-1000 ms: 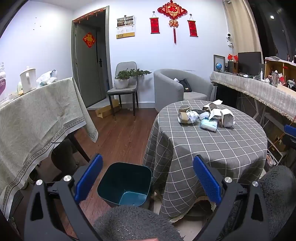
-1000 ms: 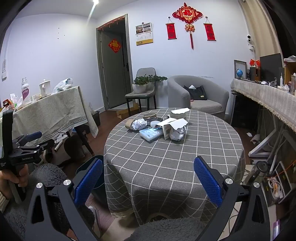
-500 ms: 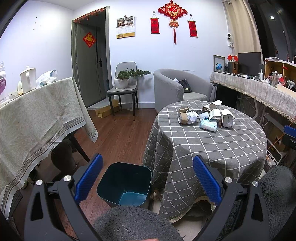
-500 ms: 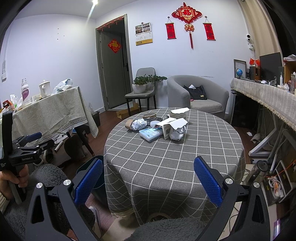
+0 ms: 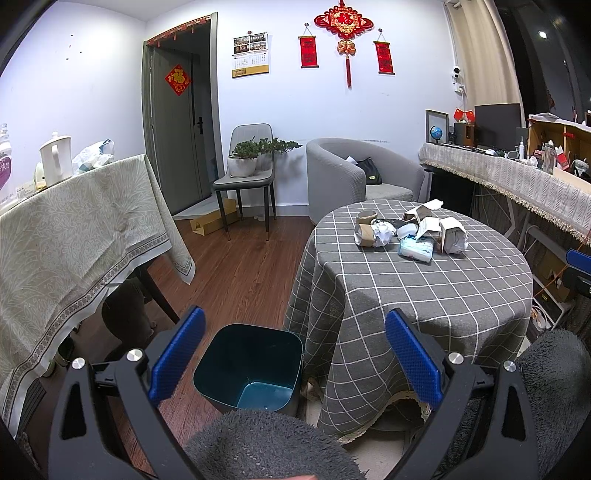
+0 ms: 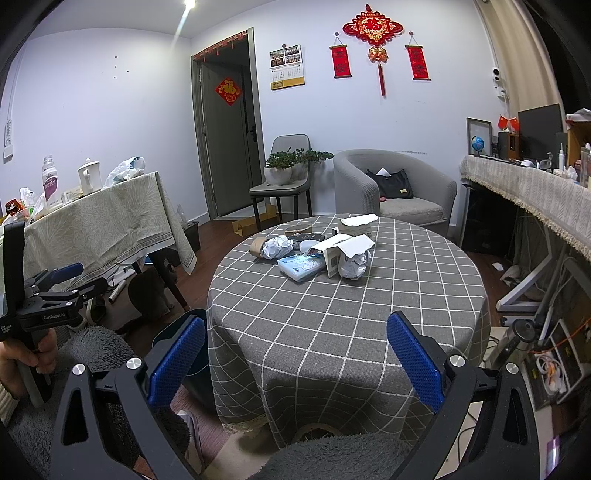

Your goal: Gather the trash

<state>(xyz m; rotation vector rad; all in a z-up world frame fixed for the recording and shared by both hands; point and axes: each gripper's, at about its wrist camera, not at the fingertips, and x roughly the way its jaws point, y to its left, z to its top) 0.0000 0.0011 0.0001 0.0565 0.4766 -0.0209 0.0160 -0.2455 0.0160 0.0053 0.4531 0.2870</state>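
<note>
Room: a lived-in sitting room with a wood floor (image 5: 240,266), pale walls, a grey door (image 5: 177,136) and red knot hangings (image 5: 343,22) high on the far wall.
Surface: a round table (image 6: 369,314) under a grey checked cloth that drapes toward the floor.
Trash: a loose heap near the table's far side: crumpled paper (image 6: 277,246), a cardboard roll (image 6: 256,246), a blue-and-white packet (image 6: 299,266) and torn white boxes (image 6: 343,251), touching or just beside one another.
Bin: a dark teal bin (image 5: 251,365), open-topped, on the floor just beside the table's left drape.
Left gripper (image 5: 295,354): blue-padded fingers spread wide, nothing between them, hanging above the bin and a grey fleece-covered lap (image 5: 266,446).
Right gripper (image 6: 295,354): also spread wide and holding nothing, facing the table's near edge, well short of the heap.
Surroundings: a second table with a pale patterned cloth (image 5: 74,236) at left, a chair bearing a potted plant (image 5: 243,162), a grey armchair (image 5: 354,177), and a cluttered counter with a fringed cover (image 5: 509,177) at right.
</note>
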